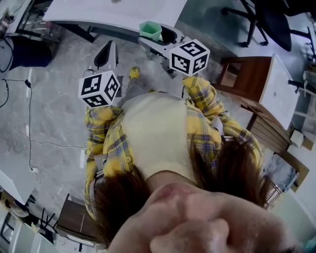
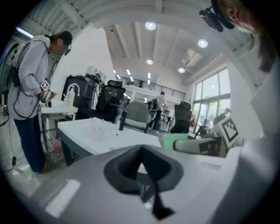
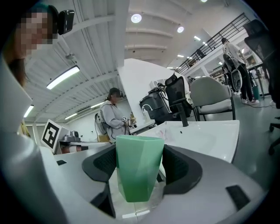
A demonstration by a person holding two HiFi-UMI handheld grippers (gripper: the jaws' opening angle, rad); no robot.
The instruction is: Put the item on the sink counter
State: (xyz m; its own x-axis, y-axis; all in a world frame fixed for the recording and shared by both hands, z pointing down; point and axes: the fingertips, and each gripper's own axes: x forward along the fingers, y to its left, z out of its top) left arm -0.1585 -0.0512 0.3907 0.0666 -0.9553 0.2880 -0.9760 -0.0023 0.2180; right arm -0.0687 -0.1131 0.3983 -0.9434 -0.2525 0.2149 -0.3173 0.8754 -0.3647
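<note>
A green faceted cup (image 3: 139, 168) stands upright between the black pads (image 3: 183, 168) of my right gripper (image 3: 140, 175), which is shut on it. In the head view the cup (image 1: 150, 30) hangs just before the near edge of the white sink counter (image 1: 98, 15), held by the right gripper (image 1: 158, 38). The sink basin (image 3: 205, 135) and a dark faucet (image 3: 181, 116) lie right behind the cup. My left gripper (image 1: 105, 53) is lower left of it, its pads (image 2: 127, 168) closed together with nothing between them. The left gripper view shows the cup (image 2: 168, 141) at its right and the counter (image 2: 100, 131) ahead.
A person in a grey hoodie (image 2: 30, 87) stands at a small table left of the counter. Office chairs (image 2: 138, 114) stand behind it. A brown wooden cabinet (image 1: 247, 74) is at the right, and cables (image 1: 29, 123) run across the grey floor.
</note>
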